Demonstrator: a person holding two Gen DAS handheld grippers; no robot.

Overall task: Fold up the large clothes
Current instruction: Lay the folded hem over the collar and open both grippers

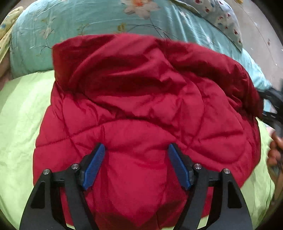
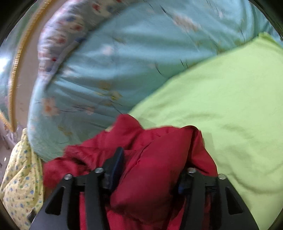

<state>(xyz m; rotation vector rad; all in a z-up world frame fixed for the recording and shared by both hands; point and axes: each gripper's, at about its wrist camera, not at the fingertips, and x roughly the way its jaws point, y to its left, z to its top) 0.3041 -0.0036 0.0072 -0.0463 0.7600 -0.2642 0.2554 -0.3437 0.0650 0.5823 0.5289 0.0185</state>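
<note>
A red quilted jacket (image 1: 141, 109) lies on a light green sheet (image 1: 19, 123). Its upper part is folded over toward me. My left gripper (image 1: 136, 150) hovers over the jacket's near part, blue pads wide apart, holding nothing. My right gripper (image 2: 152, 168) has a thick fold of the red jacket (image 2: 150, 177) between its fingers, which stand fairly wide apart around the padding; its right finger is mostly hidden by fabric. In the left wrist view the right gripper (image 1: 272, 106) and the hand holding it show at the jacket's right edge.
A teal floral quilt (image 1: 88, 26) is bunched behind the jacket. A pale flowered pillow (image 1: 221, 16) lies at the back right. A yellow patterned cloth (image 2: 21, 177) lies at the left of the right wrist view. Grey floor (image 1: 261, 35) shows beyond the bed.
</note>
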